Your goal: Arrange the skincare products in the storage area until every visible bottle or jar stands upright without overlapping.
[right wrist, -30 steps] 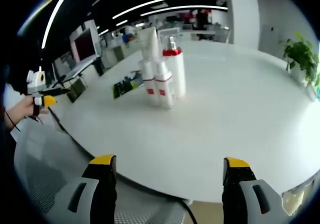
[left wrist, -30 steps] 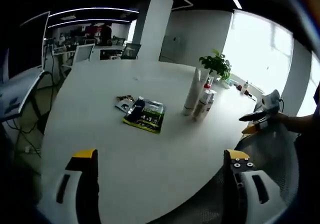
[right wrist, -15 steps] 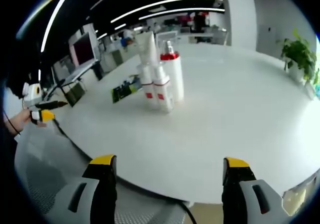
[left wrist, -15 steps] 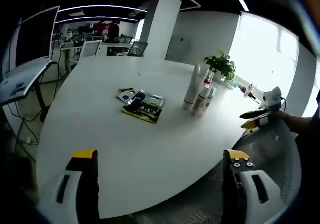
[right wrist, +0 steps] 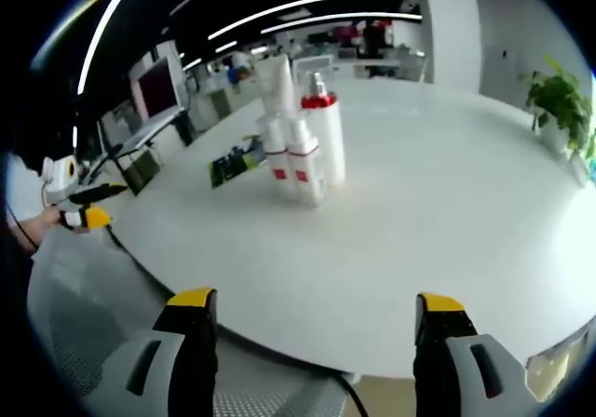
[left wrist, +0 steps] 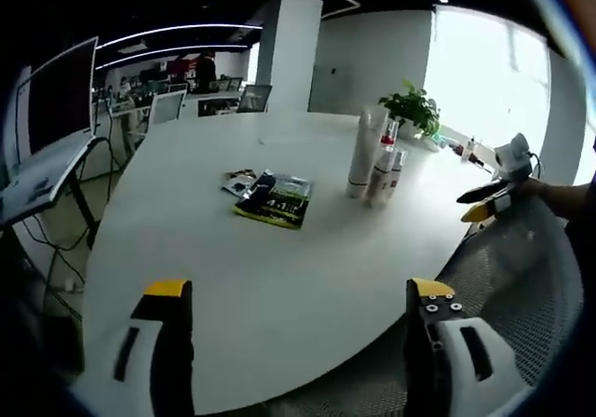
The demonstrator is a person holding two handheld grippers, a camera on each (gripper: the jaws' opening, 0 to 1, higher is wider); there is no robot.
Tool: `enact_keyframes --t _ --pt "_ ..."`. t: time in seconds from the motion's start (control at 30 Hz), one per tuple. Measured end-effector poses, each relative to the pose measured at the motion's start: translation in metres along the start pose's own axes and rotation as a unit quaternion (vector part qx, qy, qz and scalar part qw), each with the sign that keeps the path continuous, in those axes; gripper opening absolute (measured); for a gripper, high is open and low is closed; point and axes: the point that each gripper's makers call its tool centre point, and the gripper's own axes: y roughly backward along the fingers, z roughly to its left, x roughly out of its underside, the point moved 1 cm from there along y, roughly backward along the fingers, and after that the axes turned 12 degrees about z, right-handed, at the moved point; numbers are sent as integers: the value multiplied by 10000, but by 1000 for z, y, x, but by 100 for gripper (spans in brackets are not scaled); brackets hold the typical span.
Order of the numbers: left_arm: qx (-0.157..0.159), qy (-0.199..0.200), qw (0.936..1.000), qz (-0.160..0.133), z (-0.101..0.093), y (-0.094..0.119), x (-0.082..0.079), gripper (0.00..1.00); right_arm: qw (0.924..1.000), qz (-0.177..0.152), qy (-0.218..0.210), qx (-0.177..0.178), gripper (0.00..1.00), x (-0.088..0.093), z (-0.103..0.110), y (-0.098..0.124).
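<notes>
Open office, round white counter (left wrist: 279,277) | skincare bottles (right wrist: 300,147) stood upright, clustered mid-counter beside sachets (left wrist: 272,200) | left tongs (left wrist: 296,296) and right tongs (right wrist: 317,303) released, empty, held off the edge | step: likely final check; next: confirm no overlap

Left gripper (left wrist: 296,343): two grey-white jaws, each with a yellow tip and a dark slot. Right gripper (right wrist: 317,347): identical build, yellow-capped grey jaws with black inner faces.

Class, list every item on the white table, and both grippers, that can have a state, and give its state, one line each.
Skincare bottles: upright, clustered together.
Tall white tube: upright behind them.
Green packet: lying flat.
Left gripper: open, holding nothing.
Right gripper: open, holding nothing.
</notes>
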Motion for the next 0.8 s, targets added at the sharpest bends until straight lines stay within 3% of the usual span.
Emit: enact_keyframes --t 0.63,0.8 --pt "34 62 9999 132 2 -3 6 87 10000 82 -5 -31 91 3 1 -1" --pt "306 -136 9993 166 -11 -1 -1 93 10000 49 -41 -29 90 2 0 0"
